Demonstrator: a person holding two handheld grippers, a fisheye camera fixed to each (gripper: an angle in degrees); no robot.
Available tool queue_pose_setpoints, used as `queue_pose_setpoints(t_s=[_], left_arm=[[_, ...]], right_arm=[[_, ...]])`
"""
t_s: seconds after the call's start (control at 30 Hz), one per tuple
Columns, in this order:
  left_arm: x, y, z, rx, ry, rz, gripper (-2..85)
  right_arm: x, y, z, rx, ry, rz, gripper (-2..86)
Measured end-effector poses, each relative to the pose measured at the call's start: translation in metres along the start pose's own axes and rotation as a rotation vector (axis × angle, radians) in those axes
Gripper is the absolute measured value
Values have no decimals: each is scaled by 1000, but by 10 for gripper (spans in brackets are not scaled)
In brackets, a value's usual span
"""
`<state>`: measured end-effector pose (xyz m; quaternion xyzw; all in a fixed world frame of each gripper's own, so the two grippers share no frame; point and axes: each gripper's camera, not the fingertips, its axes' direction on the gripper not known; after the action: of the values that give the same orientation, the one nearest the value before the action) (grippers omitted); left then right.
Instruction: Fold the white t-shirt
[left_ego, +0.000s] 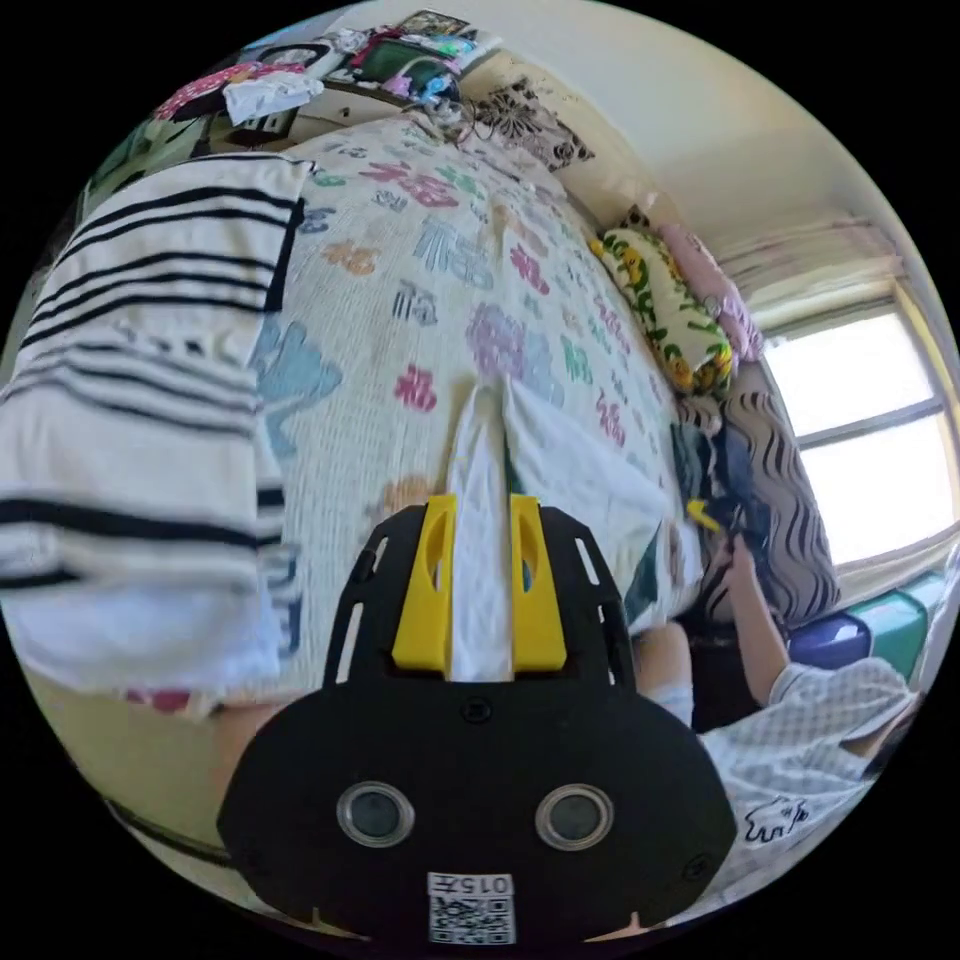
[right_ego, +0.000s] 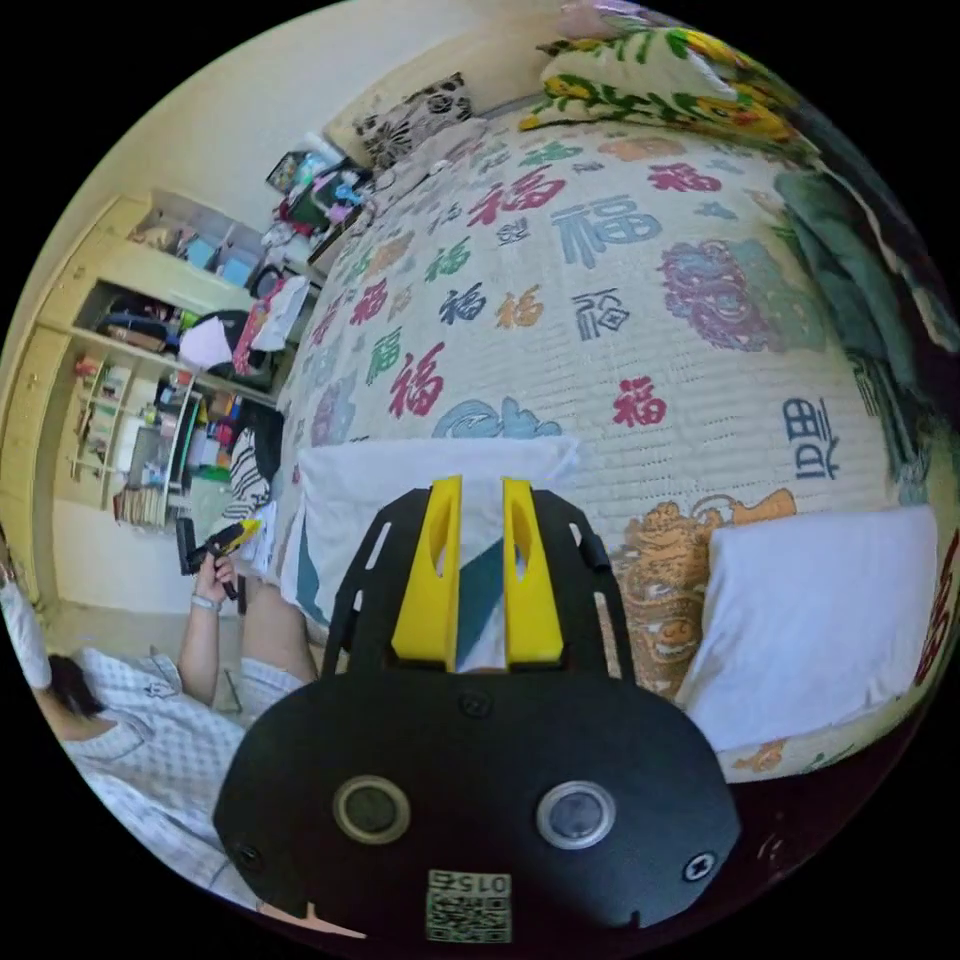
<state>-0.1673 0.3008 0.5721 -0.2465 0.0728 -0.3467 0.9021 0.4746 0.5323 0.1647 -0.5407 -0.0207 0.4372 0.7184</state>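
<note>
— bedroom first: we see a bed under a quilted cover (right_ego: 600, 330) printed with coloured characters. so where's the white t-shirt (left_ego: 560, 470)?

— on that cover, running straight out ahead of our left gripper (left_ego: 479, 580). a band of its white cloth sits between the two yellow fingers (left_ego: 428, 590), which are pressed in on it from both sides. beyond the fingertips the shirt widens and lies flat, with a dark teal patch showing at its edge.

— and our right gripper (right_ego: 478, 585)?

— in the right gripper view its yellow fingers (right_ego: 430, 590) stand close together with white and teal cloth of the shirt (right_ego: 400, 470) in the narrow gap. we take it as pinched, since the cloth fills the gap and both fingers touch it. past the tips the shirt spreads flat to a straight far edge.

— what lies around it?

— to one side of the right fingers, well apart from the shirt, a folded white garment (right_ego: 820, 620) rests near the bed's edge. in the left gripper view a white garment with black stripes (left_ego: 140, 420) lies to the side of the left fingers. farther out, beyond the fingertips, we see a yellow-and-green floral pillow (left_ego: 665, 305) and a bright window (left_ego: 870, 430). the right gripper view also shows open shelves (right_ego: 130, 400) crowded with things, and our own checked clothing (right_ego: 150, 740) below the gripper body.
</note>
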Motion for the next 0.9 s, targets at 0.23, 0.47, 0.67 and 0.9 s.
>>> queue_pose_setpoints(t_s=[0.23,0.47,0.67,0.9], left_arm=[[3,60,41,-187,-79,-74,107],[24,58,49,-217,-45,-34,26],[41,67,34,-145,18,-29,-4],[79,81,15,-48,79,9,-6]], right_arm=[[-189,-65,89,-250,-78,-445,86],[-346,-128,195,-409,50,-685,117],[-409,-176,273,-546,219,-730,132],[-422,-197,321,-743,375,-790,44]])
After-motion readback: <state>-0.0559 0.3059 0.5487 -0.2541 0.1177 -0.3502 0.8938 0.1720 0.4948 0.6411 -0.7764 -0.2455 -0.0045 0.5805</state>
